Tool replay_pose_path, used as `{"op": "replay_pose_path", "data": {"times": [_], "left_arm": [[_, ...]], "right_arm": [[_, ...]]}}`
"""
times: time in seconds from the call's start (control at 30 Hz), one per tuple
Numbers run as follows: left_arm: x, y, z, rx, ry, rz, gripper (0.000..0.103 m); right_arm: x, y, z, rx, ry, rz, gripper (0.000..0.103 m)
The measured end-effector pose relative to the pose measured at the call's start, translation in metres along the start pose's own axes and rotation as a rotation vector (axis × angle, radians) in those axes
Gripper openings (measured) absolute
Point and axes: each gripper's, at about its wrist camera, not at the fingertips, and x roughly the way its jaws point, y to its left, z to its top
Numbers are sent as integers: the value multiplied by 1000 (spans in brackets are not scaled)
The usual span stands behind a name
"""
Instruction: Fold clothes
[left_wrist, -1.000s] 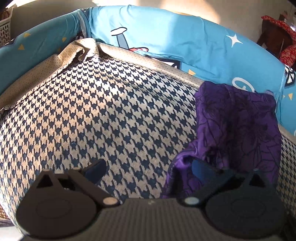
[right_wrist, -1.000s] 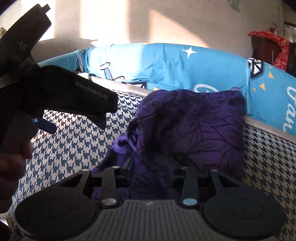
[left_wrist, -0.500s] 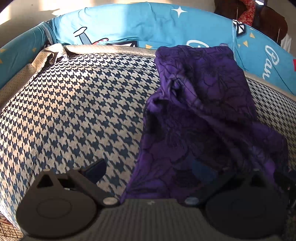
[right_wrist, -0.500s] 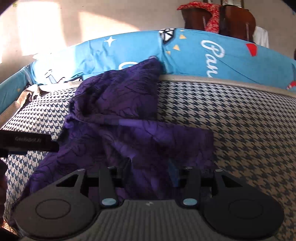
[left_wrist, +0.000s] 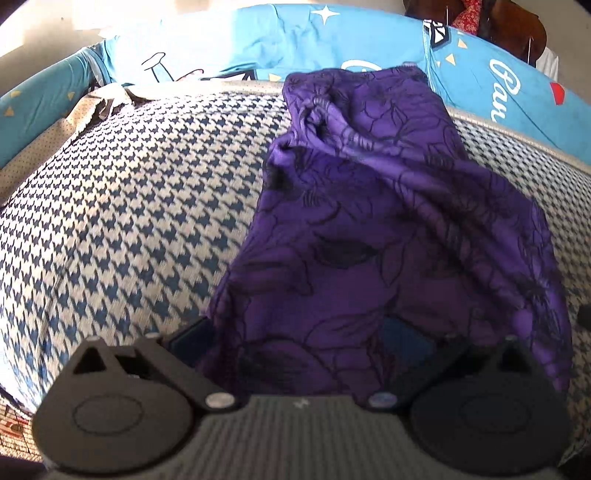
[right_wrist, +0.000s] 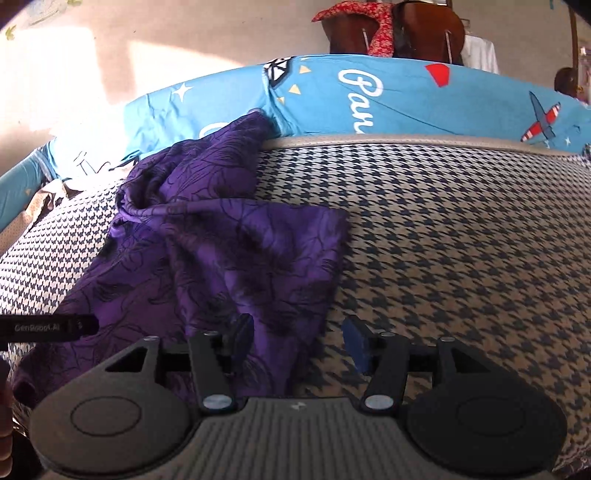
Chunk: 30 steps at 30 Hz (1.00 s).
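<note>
one purple garment rumpled, right claw opening over its edge

Bare houndstooth cover right of purple garment

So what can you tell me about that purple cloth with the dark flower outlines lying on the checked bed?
The purple cloth with dark floral line print is thin, soft fabric, crumpled and unfolded. It lies on the blue-and-cream houndstooth bed cover, its far end reaching up against the bright blue printed cushion. A corded seam crosses its bunched middle. Its near edge drapes between the left gripper fingers and over one finger of the opening right gripper.
</note>
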Motion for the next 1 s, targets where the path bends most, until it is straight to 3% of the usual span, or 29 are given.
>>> {"op": "replay_pose_path", "data": {"times": [0.43, 1.0], "left_arm": [[-9, 0, -31, 35, -11, 48, 103], [-11, -2, -38, 42, -29, 66, 103]], "right_arm": [[6, -47, 1, 203, -18, -45, 54], [20, -31, -9, 119, 18, -60, 57]]}}
